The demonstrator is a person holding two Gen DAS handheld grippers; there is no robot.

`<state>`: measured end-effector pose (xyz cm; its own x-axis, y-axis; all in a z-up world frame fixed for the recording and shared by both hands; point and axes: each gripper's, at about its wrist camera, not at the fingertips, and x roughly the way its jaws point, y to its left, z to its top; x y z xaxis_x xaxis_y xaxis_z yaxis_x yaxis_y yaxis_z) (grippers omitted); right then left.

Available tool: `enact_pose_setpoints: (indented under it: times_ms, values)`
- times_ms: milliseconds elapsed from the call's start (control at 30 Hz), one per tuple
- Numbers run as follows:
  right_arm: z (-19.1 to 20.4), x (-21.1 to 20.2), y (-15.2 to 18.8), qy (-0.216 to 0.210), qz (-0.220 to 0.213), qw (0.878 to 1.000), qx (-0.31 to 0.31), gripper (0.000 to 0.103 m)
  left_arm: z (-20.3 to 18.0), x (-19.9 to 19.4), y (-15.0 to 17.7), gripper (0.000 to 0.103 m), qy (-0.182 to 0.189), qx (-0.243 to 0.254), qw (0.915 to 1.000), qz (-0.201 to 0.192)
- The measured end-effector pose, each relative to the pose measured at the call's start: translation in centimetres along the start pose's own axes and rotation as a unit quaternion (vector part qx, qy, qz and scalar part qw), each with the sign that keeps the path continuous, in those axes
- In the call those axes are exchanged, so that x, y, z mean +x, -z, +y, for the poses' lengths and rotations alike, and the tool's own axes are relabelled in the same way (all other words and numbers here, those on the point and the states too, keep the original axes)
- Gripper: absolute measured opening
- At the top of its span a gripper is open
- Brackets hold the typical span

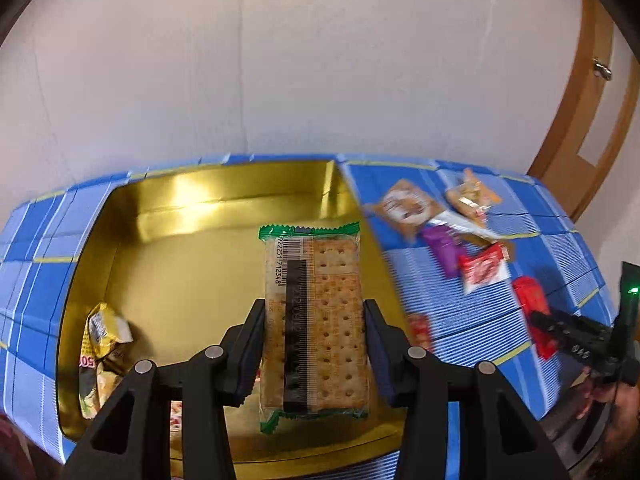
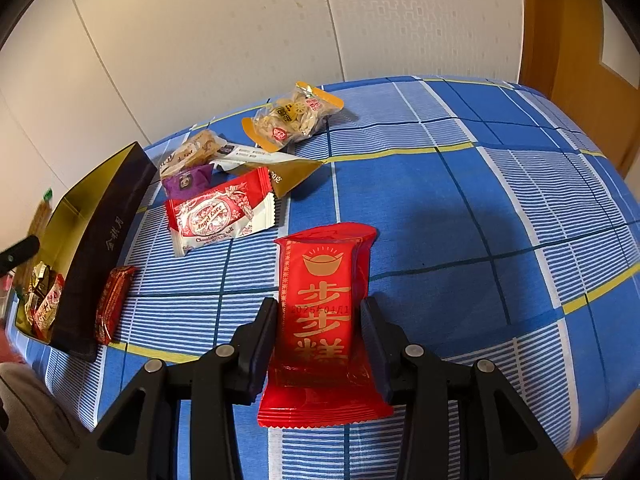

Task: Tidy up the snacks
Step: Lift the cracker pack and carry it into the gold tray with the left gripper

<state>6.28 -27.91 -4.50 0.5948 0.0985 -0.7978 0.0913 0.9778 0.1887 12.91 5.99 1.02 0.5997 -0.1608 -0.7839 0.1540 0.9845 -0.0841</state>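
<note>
The left gripper [image 1: 314, 344] has its fingers [image 1: 250, 344] pressed against both long edges of a clear cracker packet [image 1: 320, 320] with green crimped ends, holding it lengthwise over the open gold-lined box [image 1: 180, 208]; the packet runs from between the fingers toward the far wall of the box. A yellow snack bag [image 1: 100, 352] lies in the box's near left corner. The right gripper [image 2: 320, 344] holds a red cake packet [image 2: 322, 312] printed with gold characters, its fingers [image 2: 260, 344] closed on the packet's two sides, the near crimped end sticking out below them and the far end reaching past the fingertips above the blue checked cloth [image 2: 460, 208] on the desk. To the left of it on the cloth lie a red and white Angel Love packet [image 2: 218, 214], a small dark red packet [image 2: 112, 300] just beside the box's dark outer wall [image 2: 104, 248], a purple packet [image 2: 188, 182], and farther off an orange-edged clear bag [image 2: 294, 116] of biscuits.
</note>
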Motion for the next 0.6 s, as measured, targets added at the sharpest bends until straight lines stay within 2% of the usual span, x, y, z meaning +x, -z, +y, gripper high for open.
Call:
enact_pose_setpoints:
  times_ms: [267,600]
  values:
    - [0.2,0.0,0.0,0.008,-0.003,1.0,-0.008,0.042,3.8,2.8,1.6,0.047,-0.005,-0.022,0.9985,0.05]
    - [0.4,0.1,0.1,0.018,-0.006,1.0,-0.018,0.042,6.0,3.7,2.7,0.048,-0.013,-0.041,0.9976,0.054]
